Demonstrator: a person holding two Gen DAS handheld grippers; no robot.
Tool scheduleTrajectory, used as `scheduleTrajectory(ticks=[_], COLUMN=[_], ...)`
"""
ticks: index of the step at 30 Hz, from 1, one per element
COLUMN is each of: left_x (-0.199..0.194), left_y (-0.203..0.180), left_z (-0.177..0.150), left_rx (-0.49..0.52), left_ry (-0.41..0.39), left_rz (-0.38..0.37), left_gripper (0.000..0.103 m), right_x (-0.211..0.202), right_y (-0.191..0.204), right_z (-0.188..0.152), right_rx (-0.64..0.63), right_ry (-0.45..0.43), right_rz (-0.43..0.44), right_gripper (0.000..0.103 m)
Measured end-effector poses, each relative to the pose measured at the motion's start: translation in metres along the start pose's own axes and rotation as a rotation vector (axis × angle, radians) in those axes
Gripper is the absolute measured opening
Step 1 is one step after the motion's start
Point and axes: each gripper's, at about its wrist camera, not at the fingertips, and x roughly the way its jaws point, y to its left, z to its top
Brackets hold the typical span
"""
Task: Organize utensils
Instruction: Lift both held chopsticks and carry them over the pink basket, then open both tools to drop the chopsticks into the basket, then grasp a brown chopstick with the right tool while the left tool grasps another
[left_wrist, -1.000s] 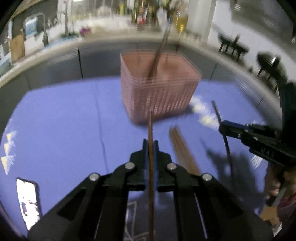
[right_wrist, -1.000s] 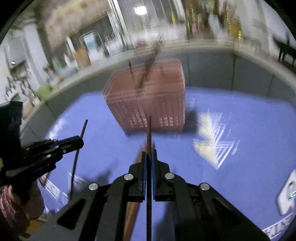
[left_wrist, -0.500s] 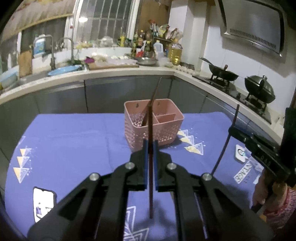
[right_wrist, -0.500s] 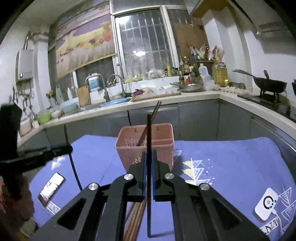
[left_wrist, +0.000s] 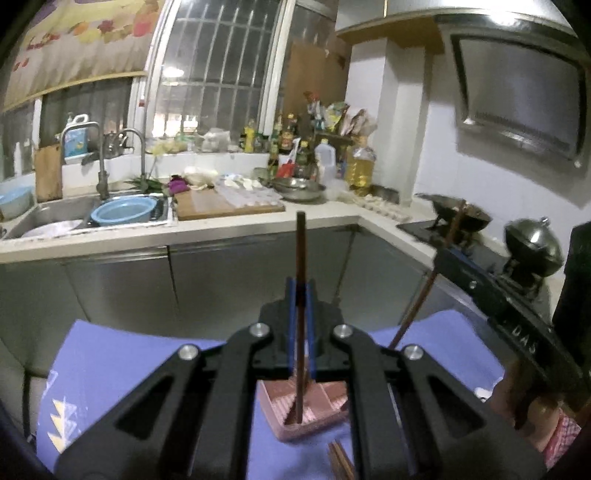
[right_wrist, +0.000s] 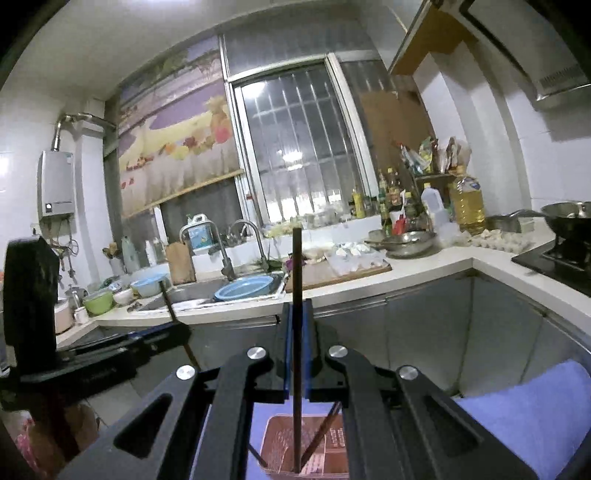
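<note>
Left wrist: basket (left_wrist: 306, 417) now beneath tool (left_wrist: 301, 295), formerly ahead.

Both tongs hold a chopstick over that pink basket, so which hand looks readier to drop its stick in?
Probably the left tongs: their chopstick already dips upright into the pink basket.

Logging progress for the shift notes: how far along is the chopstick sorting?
Done: at least one chopstick already leans in the pink basket. In hand: the left gripper and right gripper each clamp an upright chopstick, tips lowered into the basket. Left: release both, then collect the brown chopsticks lying on the blue cloth.
</note>
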Motion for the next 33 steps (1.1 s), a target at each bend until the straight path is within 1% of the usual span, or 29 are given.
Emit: scheduleTrajectory(ticks=[2,4,5,6,7,8,9,10,11,13,15,16,17,19,20,21,23,25,26,27,28,29,30,33], left_x=[0.027,0.059,0.073,0.091,0.106,0.116,0.129,0.137,0.141,0.136,0.121,0.11,0.101,0.073,0.06,0.042,0.018,0.002,-0.001,-0.001,0.002,0.004,0.004,0.006], left_y=[0.0,0.003,0.003,0.002,0.001,0.001,0.001,0.002,0.004,0.01,0.015,0.019,0.021,0.026,0.027,0.027,0.024,0.018,0.015,0.009,0.006,-0.002,-0.006,-0.024], left_z=[-0.004,-0.014,-0.02,-0.029,-0.038,-0.045,-0.055,-0.064,-0.07,-0.078,-0.076,-0.075,-0.071,-0.069,-0.07,-0.076,-0.093,-0.127,-0.144,-0.169,-0.187,-0.212,-0.226,-0.266], left_rx=[0.01,0.006,0.005,0.008,0.008,0.008,0.004,-0.002,-0.013,-0.036,-0.06,-0.079,-0.099,-0.132,-0.14,-0.142,-0.13,-0.107,-0.1,-0.094,-0.093,-0.092,-0.092,-0.098], left_ry=[0.048,0.138,0.182,0.242,0.292,0.319,0.364,0.397,0.419,0.408,0.364,0.338,0.314,0.259,0.237,0.211,0.194,0.229,0.261,0.322,0.371,0.434,0.463,0.545], left_rz=[0.017,0.004,-0.004,-0.007,-0.001,0.014,0.05,0.077,0.083,0.105,0.14,0.139,0.136,0.142,0.138,0.127,0.114,0.079,0.067,0.041,0.019,-0.012,-0.028,-0.083], left_gripper=[0.005,0.005,0.005,0.005,0.005,0.006,0.012,0.019,0.021,0.032,0.037,0.038,0.038,0.039,0.039,0.039,0.039,0.039,0.039,0.039,0.039,0.039,0.039,0.039], right_x=[0.027,0.054,0.068,0.078,0.088,0.097,0.104,0.106,0.105,0.096,0.081,0.074,0.067,0.044,0.035,0.017,-0.007,-0.036,-0.048,-0.055,-0.059,-0.065,-0.072,-0.089], right_y=[-0.004,-0.012,-0.019,-0.02,-0.023,-0.025,-0.027,-0.032,-0.033,-0.041,-0.042,-0.041,-0.04,-0.035,-0.032,-0.028,-0.023,-0.019,-0.018,-0.015,-0.014,-0.011,-0.008,0.004], right_z=[-0.011,-0.029,-0.042,-0.05,-0.06,-0.07,-0.081,-0.087,-0.09,-0.093,-0.087,-0.083,-0.079,-0.071,-0.068,-0.068,-0.079,-0.112,-0.138,-0.159,-0.175,-0.193,-0.213,-0.248], right_rx=[-0.003,0.021,0.045,0.06,0.074,0.088,0.102,0.123,0.148,0.229,0.259,0.26,0.257,0.248,0.242,0.228,0.194,0.161,0.14,0.122,0.111,0.103,0.098,0.046], right_ry=[0.046,0.13,0.189,0.233,0.283,0.327,0.368,0.379,0.383,0.369,0.337,0.325,0.314,0.281,0.267,0.252,0.266,0.32,0.382,0.439,0.48,0.523,0.568,0.634], right_rz=[-0.013,-0.019,-0.01,-0.005,0.0,0.002,-0.006,-0.02,-0.012,0.042,0.048,0.047,0.047,0.045,0.046,0.042,0.032,0.004,-0.015,-0.027,-0.034,-0.041,-0.044,-0.06], right_gripper=[0.005,0.005,0.005,0.005,0.005,0.005,0.007,0.008,0.008,0.008,0.012,0.018,0.03,0.045,0.045,0.045,0.045,0.045,0.042,0.038,0.031,0.028,0.025,0.022])
